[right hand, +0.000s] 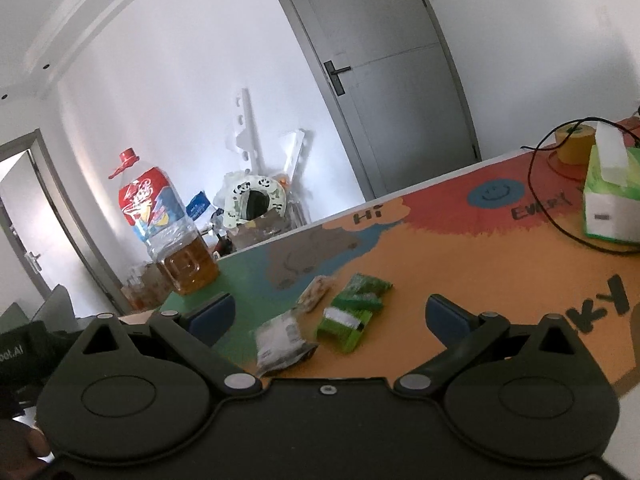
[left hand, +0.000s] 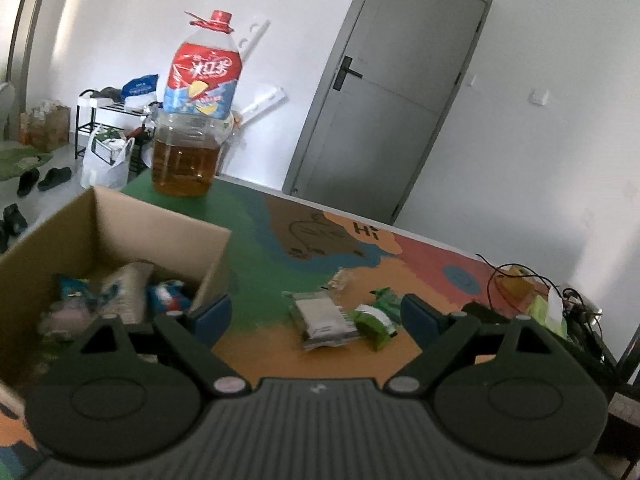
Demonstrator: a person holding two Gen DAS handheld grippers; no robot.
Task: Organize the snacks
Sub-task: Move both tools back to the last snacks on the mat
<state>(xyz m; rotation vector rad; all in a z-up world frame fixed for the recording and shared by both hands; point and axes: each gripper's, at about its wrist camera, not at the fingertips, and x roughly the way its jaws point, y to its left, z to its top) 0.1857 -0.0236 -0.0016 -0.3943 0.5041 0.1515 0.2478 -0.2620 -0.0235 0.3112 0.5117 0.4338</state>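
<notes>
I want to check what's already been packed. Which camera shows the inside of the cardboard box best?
The left wrist view: the cardboard box stands open at its left, with blurry snack packets visible inside. The right wrist view shows at most a sliver of cardboard behind its left finger, nothing of the inside.

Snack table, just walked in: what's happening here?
A person with a gripper in each hand is sorting snacks into a cardboard box, which already holds several packets. Both the left gripper and right gripper are open and empty, above the table. Loose on it: a grey packet, green packets and a small clear packet. An oil bottle stands behind the box.
</notes>
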